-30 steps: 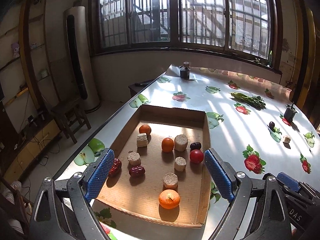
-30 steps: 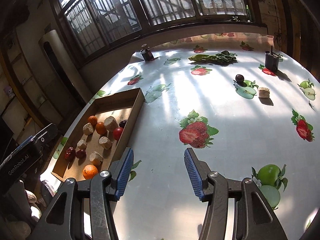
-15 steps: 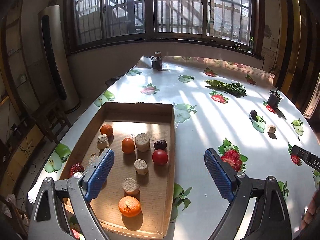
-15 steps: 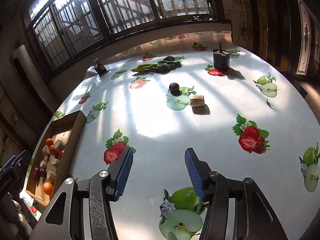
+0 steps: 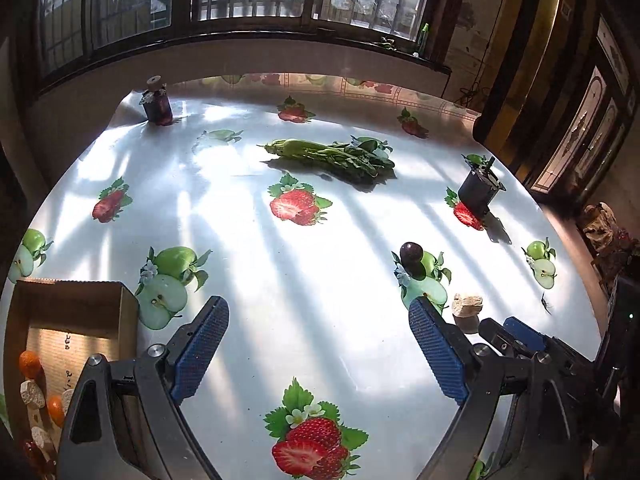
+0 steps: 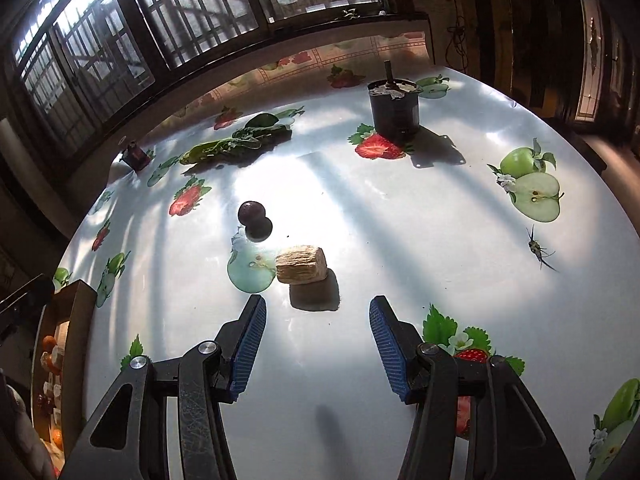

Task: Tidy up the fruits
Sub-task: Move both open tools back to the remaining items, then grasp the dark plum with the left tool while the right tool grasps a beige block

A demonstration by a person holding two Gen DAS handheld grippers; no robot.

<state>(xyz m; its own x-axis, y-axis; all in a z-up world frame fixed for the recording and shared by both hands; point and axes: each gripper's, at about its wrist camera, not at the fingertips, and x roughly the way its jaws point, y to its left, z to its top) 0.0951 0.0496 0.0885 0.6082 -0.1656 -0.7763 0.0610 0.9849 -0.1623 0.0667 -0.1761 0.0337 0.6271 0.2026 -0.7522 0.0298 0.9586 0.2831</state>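
Observation:
A dark plum (image 6: pixel 251 213) and a beige fibrous chunk (image 6: pixel 301 265) lie on the fruit-print tablecloth. My right gripper (image 6: pixel 318 344) is open and empty, hovering just short of the chunk. In the left wrist view the plum (image 5: pixel 411 253) and chunk (image 5: pixel 467 304) lie ahead to the right. My left gripper (image 5: pixel 319 354) is open and empty over the cloth. The cardboard box (image 5: pixel 76 296) with oranges (image 5: pixel 30 363) and beige chunks (image 5: pixel 33 394) sits at the lower left; it also shows in the right wrist view (image 6: pixel 82 320).
Leafy greens (image 5: pixel 332 154) lie at the back middle. A dark cup with a stick (image 6: pixel 394 109) stands at the right rear, and a small dark bottle (image 5: pixel 157 101) at the back left. An insect (image 6: pixel 536 247) sits on the cloth at right.
Both grippers swung right, away from the box. The right gripper closed in on the plum and beige chunk. Both stay open.

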